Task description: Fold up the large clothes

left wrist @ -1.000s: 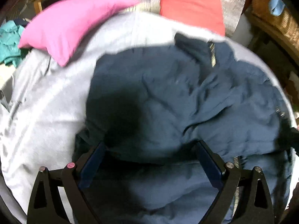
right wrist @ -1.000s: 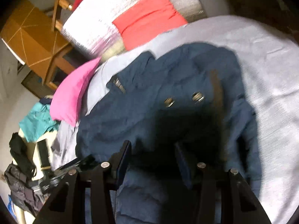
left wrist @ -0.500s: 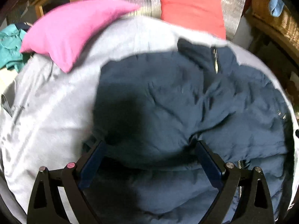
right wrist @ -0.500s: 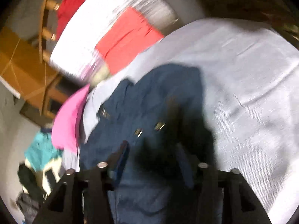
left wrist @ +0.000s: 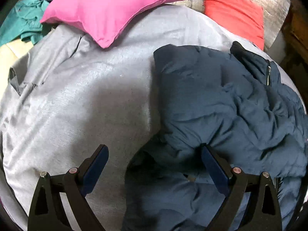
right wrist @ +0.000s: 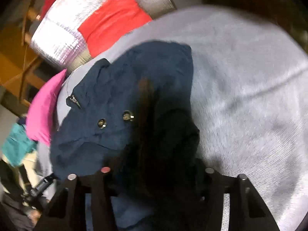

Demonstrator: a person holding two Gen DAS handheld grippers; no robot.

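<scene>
A navy padded jacket (left wrist: 221, 104) lies crumpled on a grey sheet (left wrist: 86, 96), at the right of the left wrist view. My left gripper (left wrist: 154, 159) is open and empty, low over the jacket's near left edge, with its right finger (left wrist: 213, 165) against the fabric. In the right wrist view the jacket (right wrist: 123, 96) fills the middle, with two metal snaps (right wrist: 113, 120) showing. A dark fold of it covers my right gripper (right wrist: 154, 173), so its fingertips are hidden.
A pink pillow (left wrist: 107, 9) and a red pillow (left wrist: 234, 13) lie at the far edge of the bed, before a silver quilted headboard (right wrist: 63, 30). Teal clothing (left wrist: 21, 21) is heaped at the far left. Bare grey sheet (right wrist: 250, 96) lies right of the jacket.
My left gripper has shifted left, off the jacket's middle to its left edge. My right gripper has lifted jacket fabric, which now hides its fingers.
</scene>
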